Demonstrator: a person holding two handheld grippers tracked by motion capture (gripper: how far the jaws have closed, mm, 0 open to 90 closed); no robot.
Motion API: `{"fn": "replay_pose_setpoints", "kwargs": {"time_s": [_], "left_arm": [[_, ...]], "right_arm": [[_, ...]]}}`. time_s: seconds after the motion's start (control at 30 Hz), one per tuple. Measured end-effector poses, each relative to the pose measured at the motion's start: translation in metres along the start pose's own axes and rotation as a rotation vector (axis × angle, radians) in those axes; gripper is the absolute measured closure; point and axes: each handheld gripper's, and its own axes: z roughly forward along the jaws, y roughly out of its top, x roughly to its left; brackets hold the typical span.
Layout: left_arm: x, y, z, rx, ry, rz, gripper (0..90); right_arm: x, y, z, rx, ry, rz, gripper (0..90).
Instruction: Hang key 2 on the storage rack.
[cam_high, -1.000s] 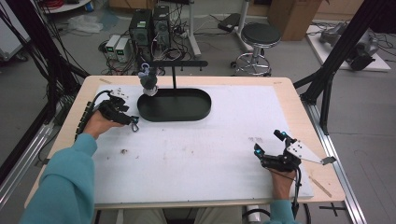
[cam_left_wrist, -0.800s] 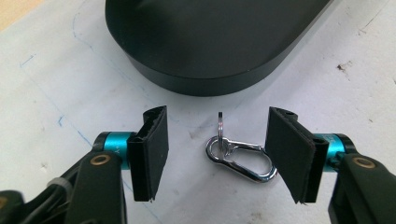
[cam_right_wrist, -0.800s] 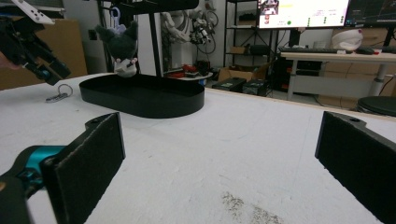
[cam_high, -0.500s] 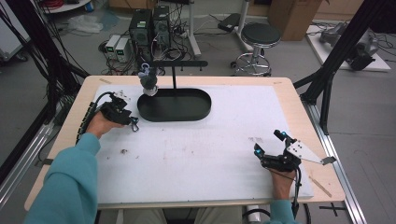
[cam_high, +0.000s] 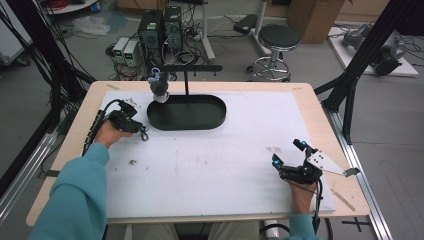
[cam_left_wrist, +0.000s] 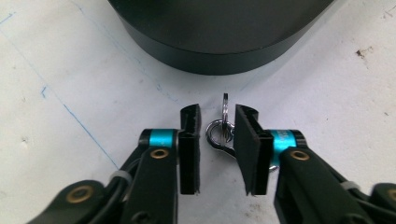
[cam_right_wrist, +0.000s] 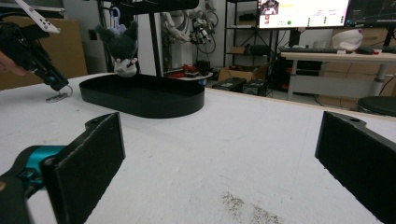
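Observation:
A small metal key ring with a clasp (cam_left_wrist: 223, 133) lies on the white table just in front of the black oval tray (cam_left_wrist: 210, 60). My left gripper (cam_left_wrist: 217, 114) stands over it with the clasp between its jaws. The jaws have just been closing; the right pad touches the ring, and a narrow gap remains at the left pad. In the high view the left gripper (cam_high: 141, 131) sits at the tray's left end (cam_high: 187, 124). A dark plush toy (cam_high: 159, 87) hangs from the stand above the tray. My right gripper (cam_high: 286, 153) rests wide open at the front right, holding nothing.
The stand's post and crossbar (cam_high: 187, 75) rise from the tray's back edge. The right gripper view looks across the table at the tray (cam_right_wrist: 140, 100), the plush toy (cam_right_wrist: 122, 46) and the left gripper (cam_right_wrist: 53, 84). A stool (cam_high: 280, 37) and computers stand beyond the table.

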Motion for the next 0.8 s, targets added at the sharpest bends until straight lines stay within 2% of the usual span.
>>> {"fn": "replay_pose_setpoints", "kwargs": {"time_s": [0.7,0.8], "left_arm": [[-0.0015,0.0004,0.0041,0.016,0.008,0.015,81.4],[-0.0022,0.0008,0.0045,0.013,0.004,0.022,85.4]], "right_arm": [[0.0000,0.0000,0.0001,-0.001,-0.001,0.000,0.7],[-0.0001,-0.0001,0.0002,-0.002,-0.001,-0.001,0.7]]}}
